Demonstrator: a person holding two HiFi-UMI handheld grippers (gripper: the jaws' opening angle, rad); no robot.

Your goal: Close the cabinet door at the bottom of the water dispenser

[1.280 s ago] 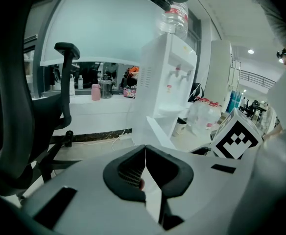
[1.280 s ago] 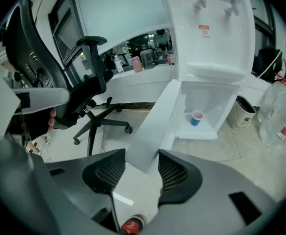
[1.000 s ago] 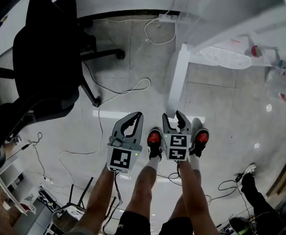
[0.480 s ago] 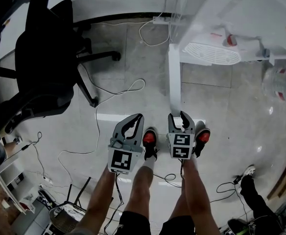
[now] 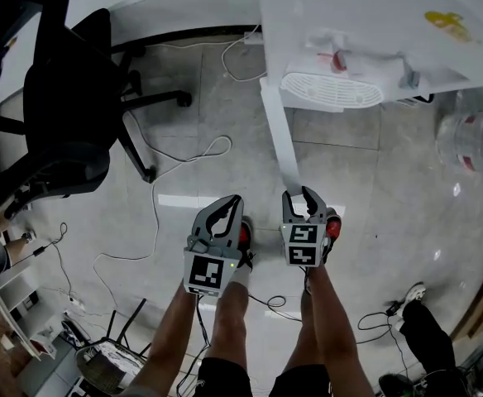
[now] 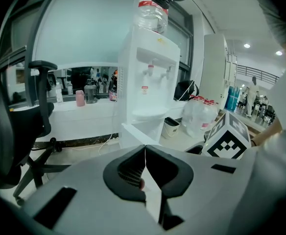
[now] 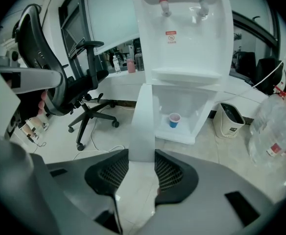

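- left gripper (image 6: 145, 150), lower centre: jaws pressed together, nothing between them.
- right gripper (image 7: 142, 156), lower centre: jaws clamped on the edge of the open door (image 7: 144, 111).
- cabinet (image 7: 194, 102), centre, under the dispenser (image 7: 182, 43): one blue cup (image 7: 174, 120) inside.
- one clear jug (image 7: 275, 126) at the right edge, contents unclear.
- one bin (image 7: 229, 117) right of the dispenser.

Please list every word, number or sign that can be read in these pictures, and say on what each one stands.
No text can be read.
Too small: the red sticker on the water dispenser front.
Blurred: the yellow sticker on its top.
Blurred: the red bottle label.
The marker cubes: square patterns only, no letters.
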